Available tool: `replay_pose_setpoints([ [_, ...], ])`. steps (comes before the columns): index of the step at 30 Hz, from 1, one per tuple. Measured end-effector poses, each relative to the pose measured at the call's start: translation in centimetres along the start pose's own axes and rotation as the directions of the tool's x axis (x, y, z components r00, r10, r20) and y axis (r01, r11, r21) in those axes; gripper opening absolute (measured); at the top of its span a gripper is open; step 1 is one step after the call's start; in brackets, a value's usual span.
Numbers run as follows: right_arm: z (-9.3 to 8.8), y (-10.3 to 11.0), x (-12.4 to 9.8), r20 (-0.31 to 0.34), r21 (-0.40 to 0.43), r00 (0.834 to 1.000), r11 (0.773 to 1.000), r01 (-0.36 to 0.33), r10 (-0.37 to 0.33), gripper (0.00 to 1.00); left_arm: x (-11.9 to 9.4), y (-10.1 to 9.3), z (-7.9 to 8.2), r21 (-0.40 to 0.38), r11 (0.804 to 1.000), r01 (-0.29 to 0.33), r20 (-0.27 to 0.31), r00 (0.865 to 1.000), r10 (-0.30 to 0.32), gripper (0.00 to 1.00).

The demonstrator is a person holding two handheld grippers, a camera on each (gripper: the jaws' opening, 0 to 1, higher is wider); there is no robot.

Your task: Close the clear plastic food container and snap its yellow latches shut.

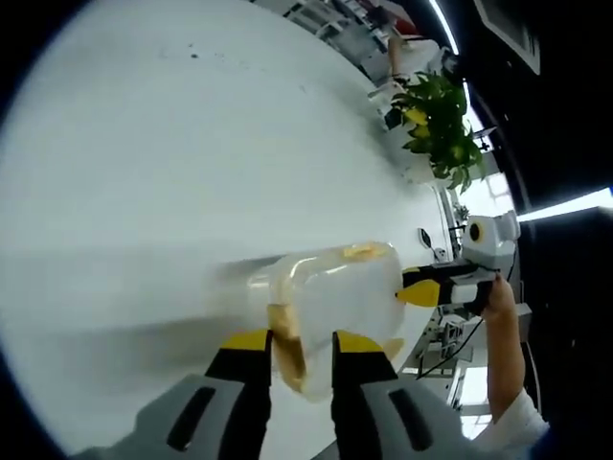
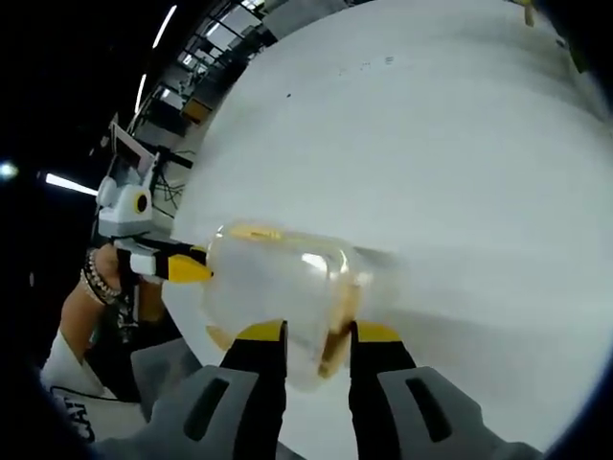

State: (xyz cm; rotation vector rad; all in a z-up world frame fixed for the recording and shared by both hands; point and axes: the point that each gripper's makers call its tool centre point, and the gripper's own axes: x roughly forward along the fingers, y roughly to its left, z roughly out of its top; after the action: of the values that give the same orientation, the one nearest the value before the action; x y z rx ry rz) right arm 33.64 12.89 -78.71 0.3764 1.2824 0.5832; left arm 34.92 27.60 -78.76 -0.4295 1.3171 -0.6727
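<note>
The clear plastic food container (image 1: 345,287) hangs above the white table, held between the two grippers. My left gripper (image 1: 304,342) is shut on its near end, with a yellow latch (image 1: 285,350) between the jaws. The right gripper (image 1: 421,290) comes in from the right and meets the container's far end. In the right gripper view the container (image 2: 273,273) is blurred, and my right gripper (image 2: 318,333) is shut on its near end around a yellow latch (image 2: 340,326). From the left, the left gripper (image 2: 187,270) touches the far end. Another yellowish latch (image 2: 251,232) shows along the top edge.
The wide white table (image 1: 172,172) lies under the container. A green potted plant (image 1: 442,120) stands past its far edge. A person's hand (image 1: 500,297) holds the right gripper, and a wrist with a bracelet (image 2: 101,278) is behind the left one. Dark room and shelving lie beyond.
</note>
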Motion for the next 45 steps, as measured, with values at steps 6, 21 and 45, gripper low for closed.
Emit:
replay_pose_setpoints([
  [6, 0.1, 0.0, 0.0, -0.005, -0.006, 1.000, 1.000, 0.005, -0.005, 0.21, 0.1, 0.2, 0.1, 0.007, 1.000, 0.001, -0.001, 1.000, -0.001, 0.17],
  [21, 0.3, 0.3, 0.2, -0.028, -0.075, 0.998, 0.995, 0.062, -0.064, 0.23, 0.1, 0.0, 0.2, 0.093, 0.995, -0.039, -0.003, 0.999, 0.039, 0.18],
  [45, 1.4, 0.8, -0.5, -0.015, -0.501, 0.912, 0.792, 0.348, -0.410, 0.26, -0.7, -1.3, 2.3, 0.653, 0.689, -0.315, 0.138, 0.944, 0.301, 0.23],
])
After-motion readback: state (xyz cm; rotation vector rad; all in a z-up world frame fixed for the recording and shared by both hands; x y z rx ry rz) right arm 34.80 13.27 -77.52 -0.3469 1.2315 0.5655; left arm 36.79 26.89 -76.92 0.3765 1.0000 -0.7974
